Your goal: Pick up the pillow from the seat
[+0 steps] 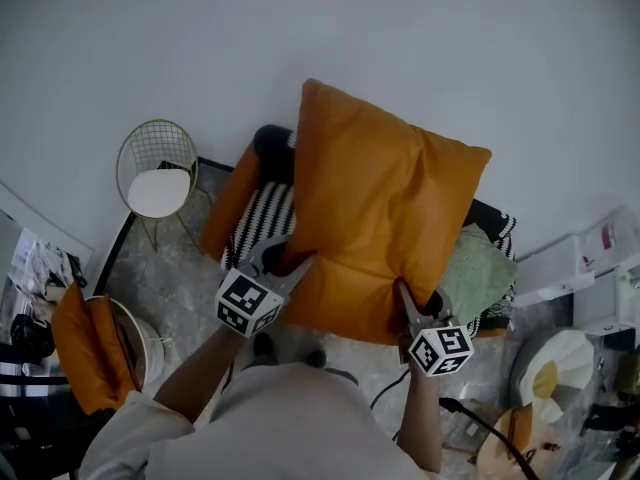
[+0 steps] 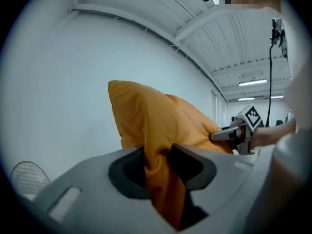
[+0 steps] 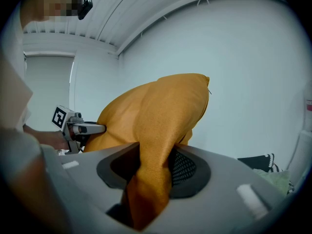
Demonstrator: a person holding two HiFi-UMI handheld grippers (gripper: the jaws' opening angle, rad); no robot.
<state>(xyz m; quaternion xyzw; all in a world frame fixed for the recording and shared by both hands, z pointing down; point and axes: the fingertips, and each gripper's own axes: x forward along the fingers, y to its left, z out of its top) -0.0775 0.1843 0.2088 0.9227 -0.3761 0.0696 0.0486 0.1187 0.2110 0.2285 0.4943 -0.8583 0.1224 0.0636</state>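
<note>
The left hand-held gripper [image 1: 291,259], at the orange pillow's [image 1: 385,203] seven o'clock, and the right hand-held gripper [image 1: 409,300], at five o'clock, each clamp its lower edge, holding it above the seat [image 1: 262,214], so the pickup looks essentially done.

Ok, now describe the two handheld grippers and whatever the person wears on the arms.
The left gripper and the right gripper have grey moulded bodies and grey jaws. Each carries a white cube with black square markers: the left cube, the right cube. The jaw pads are dark; one right pad shows a fine mesh texture. The light-coloured sleeves stop above the forearms.
</note>
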